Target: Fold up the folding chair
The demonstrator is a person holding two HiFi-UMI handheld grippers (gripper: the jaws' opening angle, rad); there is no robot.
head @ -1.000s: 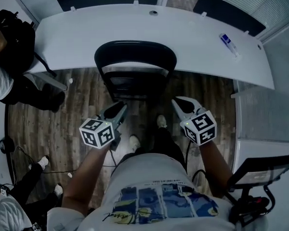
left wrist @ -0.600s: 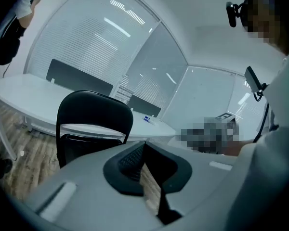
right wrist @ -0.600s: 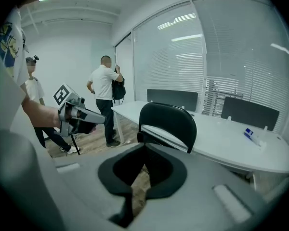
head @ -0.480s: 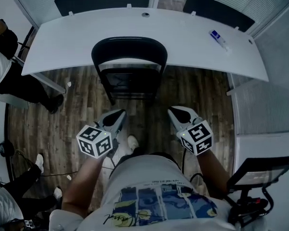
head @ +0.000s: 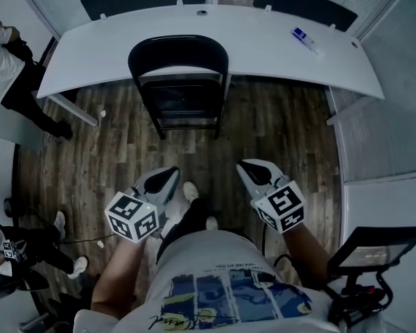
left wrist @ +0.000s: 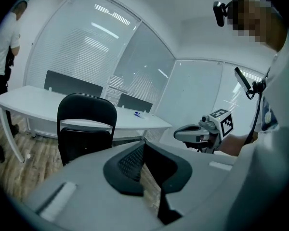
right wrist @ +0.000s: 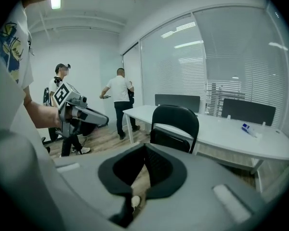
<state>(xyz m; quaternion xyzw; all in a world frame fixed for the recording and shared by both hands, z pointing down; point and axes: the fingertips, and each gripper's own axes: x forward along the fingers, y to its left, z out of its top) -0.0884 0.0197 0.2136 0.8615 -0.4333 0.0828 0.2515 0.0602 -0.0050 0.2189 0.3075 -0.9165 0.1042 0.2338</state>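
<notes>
Head view: black folding metal chair (head: 179, 82) stands on the dark wood-plank floor (head: 277, 137), its rounded backrest at the near edge of the long white curved desk (head: 263, 54). Both gripper views show the seat panel tipped up close to the frame; we cannot tell whether it lies fully flat. We hold both grippers well apart from the chair, touching nothing. Left gripper (head: 170, 175): jaws pressed together, nothing between them. Right gripper (head: 245, 166): likewise fully closed and empty. Both point toward the chair, one on either side of our shoes (head: 190, 190). A small blue-and-white object (head: 304, 38) lies on the desk's right part. A person in a white shirt (head: 7, 71) stands at the desk's left end.
</notes>
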